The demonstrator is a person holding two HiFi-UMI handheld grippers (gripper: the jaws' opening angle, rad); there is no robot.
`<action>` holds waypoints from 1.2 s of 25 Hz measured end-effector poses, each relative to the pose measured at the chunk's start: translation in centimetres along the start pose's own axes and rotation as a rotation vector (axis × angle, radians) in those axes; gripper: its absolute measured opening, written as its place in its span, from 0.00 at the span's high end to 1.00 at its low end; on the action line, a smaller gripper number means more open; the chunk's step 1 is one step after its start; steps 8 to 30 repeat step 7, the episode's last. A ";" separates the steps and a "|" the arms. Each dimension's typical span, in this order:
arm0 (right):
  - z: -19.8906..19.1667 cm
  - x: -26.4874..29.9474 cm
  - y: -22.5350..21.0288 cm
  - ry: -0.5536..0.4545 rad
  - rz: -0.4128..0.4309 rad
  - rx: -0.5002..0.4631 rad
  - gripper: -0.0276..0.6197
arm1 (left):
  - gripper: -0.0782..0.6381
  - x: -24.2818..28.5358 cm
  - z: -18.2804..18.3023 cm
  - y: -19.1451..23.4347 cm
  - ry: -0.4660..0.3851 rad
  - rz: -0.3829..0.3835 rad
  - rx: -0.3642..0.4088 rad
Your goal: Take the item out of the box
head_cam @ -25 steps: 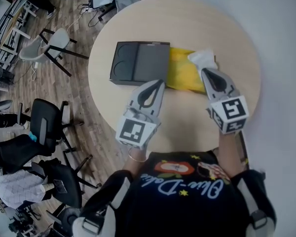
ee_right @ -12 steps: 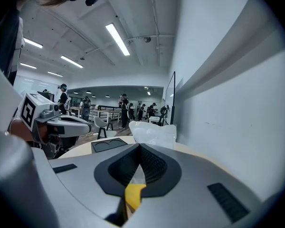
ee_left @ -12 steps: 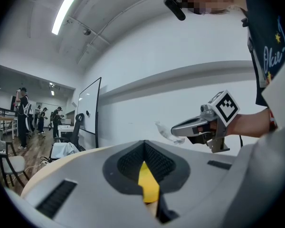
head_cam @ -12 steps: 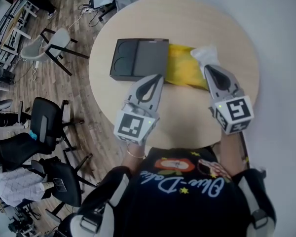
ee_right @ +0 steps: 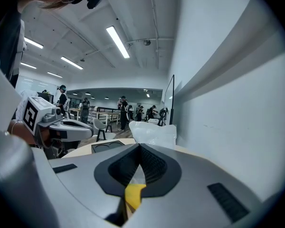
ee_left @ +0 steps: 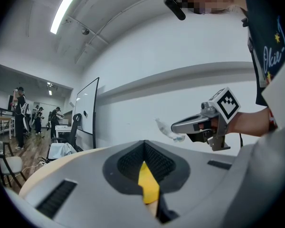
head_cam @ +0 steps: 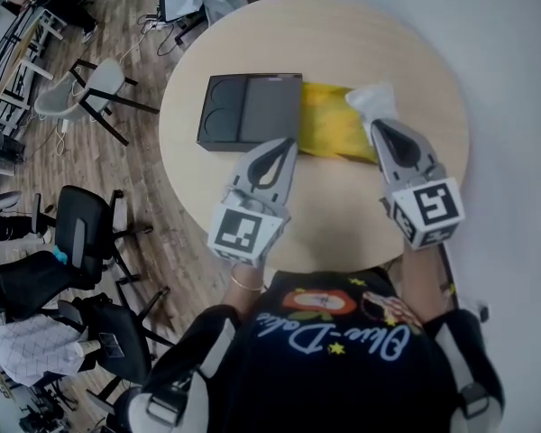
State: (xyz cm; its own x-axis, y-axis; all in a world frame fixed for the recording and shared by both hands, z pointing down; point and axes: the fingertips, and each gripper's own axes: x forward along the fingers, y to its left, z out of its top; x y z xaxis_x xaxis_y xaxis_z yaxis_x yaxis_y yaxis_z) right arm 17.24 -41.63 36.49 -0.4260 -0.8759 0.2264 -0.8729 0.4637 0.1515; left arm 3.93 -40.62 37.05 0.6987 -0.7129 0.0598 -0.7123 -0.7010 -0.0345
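Note:
On the round wooden table [head_cam: 343, 34] lies a black box [head_cam: 252, 111], open, showing two round recesses at its left. A yellow item [head_cam: 329, 129] lies flat against the box's right side. Its right end runs into crumpled clear plastic [head_cam: 371, 100], and my right gripper [head_cam: 376, 126] is shut on that plastic. In the right gripper view the plastic [ee_right: 152, 133] stands up just past the jaws. My left gripper [head_cam: 293, 144] hovers at the item's near left corner, shut, with nothing in it. The left gripper view shows the right gripper [ee_left: 190, 126] holding the plastic [ee_left: 165, 128] aloft.
Office chairs [head_cam: 81, 228] and another chair [head_cam: 90, 84] stand on the wooden floor left of the table. A white wall [head_cam: 514, 79] runs close along the right. The table's near edge [head_cam: 343, 264] is just in front of my body.
The right gripper has drawn slightly toward me with the plastic still pinched. The left gripper and the box have barely shifted.

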 end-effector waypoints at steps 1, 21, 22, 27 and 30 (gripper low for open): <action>0.0 -0.1 0.0 -0.001 0.001 -0.005 0.96 | 0.90 0.1 -0.1 -0.1 0.000 -0.003 -0.001; -0.3 -0.7 -0.2 -0.010 -0.011 -0.004 0.96 | 0.90 0.6 -0.6 -0.9 0.008 -0.025 0.002; -0.3 -0.7 -0.2 -0.010 -0.011 -0.004 0.96 | 0.90 0.6 -0.6 -0.9 0.008 -0.025 0.002; -0.3 -0.7 -0.2 -0.010 -0.011 -0.004 0.96 | 0.90 0.6 -0.6 -0.9 0.008 -0.025 0.002; -0.3 -0.7 -0.2 -0.010 -0.011 -0.004 0.96 | 0.90 0.6 -0.6 -0.9 0.008 -0.025 0.002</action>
